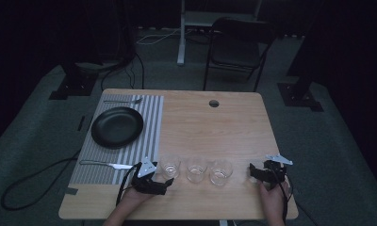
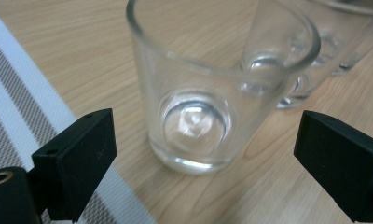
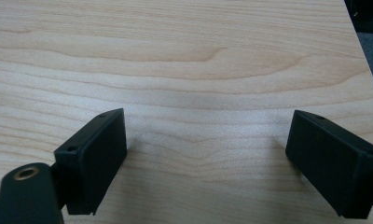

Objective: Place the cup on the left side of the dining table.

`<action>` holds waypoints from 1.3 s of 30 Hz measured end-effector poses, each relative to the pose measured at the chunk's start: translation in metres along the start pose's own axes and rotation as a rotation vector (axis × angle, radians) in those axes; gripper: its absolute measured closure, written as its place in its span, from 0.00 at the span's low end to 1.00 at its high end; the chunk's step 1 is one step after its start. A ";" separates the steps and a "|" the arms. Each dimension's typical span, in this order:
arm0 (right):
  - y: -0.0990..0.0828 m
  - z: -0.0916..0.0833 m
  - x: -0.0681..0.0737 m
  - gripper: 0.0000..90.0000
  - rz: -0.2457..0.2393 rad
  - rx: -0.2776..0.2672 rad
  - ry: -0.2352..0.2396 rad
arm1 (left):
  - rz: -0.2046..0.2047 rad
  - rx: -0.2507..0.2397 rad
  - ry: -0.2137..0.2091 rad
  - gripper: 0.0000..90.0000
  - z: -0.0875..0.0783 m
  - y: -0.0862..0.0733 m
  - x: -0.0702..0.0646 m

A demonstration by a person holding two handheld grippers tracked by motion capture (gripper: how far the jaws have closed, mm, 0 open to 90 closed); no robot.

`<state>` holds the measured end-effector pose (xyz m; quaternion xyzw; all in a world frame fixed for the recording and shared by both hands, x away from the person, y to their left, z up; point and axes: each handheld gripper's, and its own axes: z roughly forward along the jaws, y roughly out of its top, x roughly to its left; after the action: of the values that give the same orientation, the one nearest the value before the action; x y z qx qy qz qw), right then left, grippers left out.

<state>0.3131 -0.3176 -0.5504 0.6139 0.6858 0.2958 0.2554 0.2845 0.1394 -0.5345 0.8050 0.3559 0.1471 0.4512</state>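
Left gripper view: upright glass (image 2: 208, 107), mouth up, stands untouched between wide-open left claw (image 2: 205, 163).

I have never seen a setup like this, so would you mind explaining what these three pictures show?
A person sits at a wooden table holding a handheld two-jaw gripper in each hand. One picture looks down from above; the other two come from cameras riding on each gripper, looking along its black jaws. On the table are three empty glasses in a row, a striped placemat with a black plate, a fork and a knife. The left gripper stands open around the nearest glass without touching it. The right gripper is open over bare wood, holding nothing.
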 end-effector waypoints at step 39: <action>0.000 0.000 0.000 0.13 0.001 0.000 0.000 | 0.021 -0.172 0.110 0.21 0.026 0.014 -0.015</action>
<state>0.3131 -0.3176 -0.5504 0.6141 0.6856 0.2961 0.2553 0.2944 0.1084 -0.5361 0.7577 0.3578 0.2259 0.4969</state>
